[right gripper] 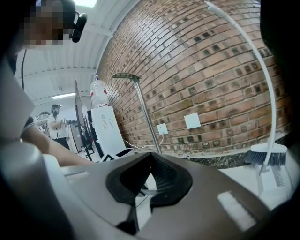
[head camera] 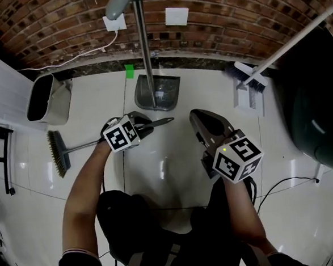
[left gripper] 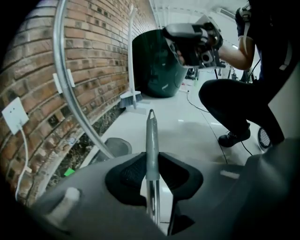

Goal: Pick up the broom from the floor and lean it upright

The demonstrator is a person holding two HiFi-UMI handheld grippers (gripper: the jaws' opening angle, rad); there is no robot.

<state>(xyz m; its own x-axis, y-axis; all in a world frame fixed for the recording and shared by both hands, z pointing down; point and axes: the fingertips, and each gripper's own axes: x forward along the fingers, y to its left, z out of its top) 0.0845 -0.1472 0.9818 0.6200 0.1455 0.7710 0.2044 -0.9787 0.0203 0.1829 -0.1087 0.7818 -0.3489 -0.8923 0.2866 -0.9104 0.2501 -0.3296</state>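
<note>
Item: broom [head camera: 82, 145], grey handle, dark bristle head lying low to the person's left; whether the head touches the tiles cannot be told. Holder: left gripper [head camera: 146, 125], jaws closed on the handle just short of its tapered tip, which pokes out past the pads in the left gripper view. Right gripper [head camera: 199, 117]: jaws slightly apart, nothing between them, held near the handle tip but not touching it. Step in hand, as judged: raising the handle end so that the broom pivots up on its head. Advice: keep the clamp firm, since a hold so close to the tip gives little control; steady the shaft lower down with the free gripper; aim for bare brick wall [head camera: 215, 18] between the dustpan [head camera: 158, 90] and the white-handled brush [head camera: 251, 78]. Surface: glossy white floor [head camera: 174, 157], likely slippery under the bristles. Room: white appliance [head camera: 47, 98] at the left, dark bin [head camera: 318, 107] at the right.
</note>
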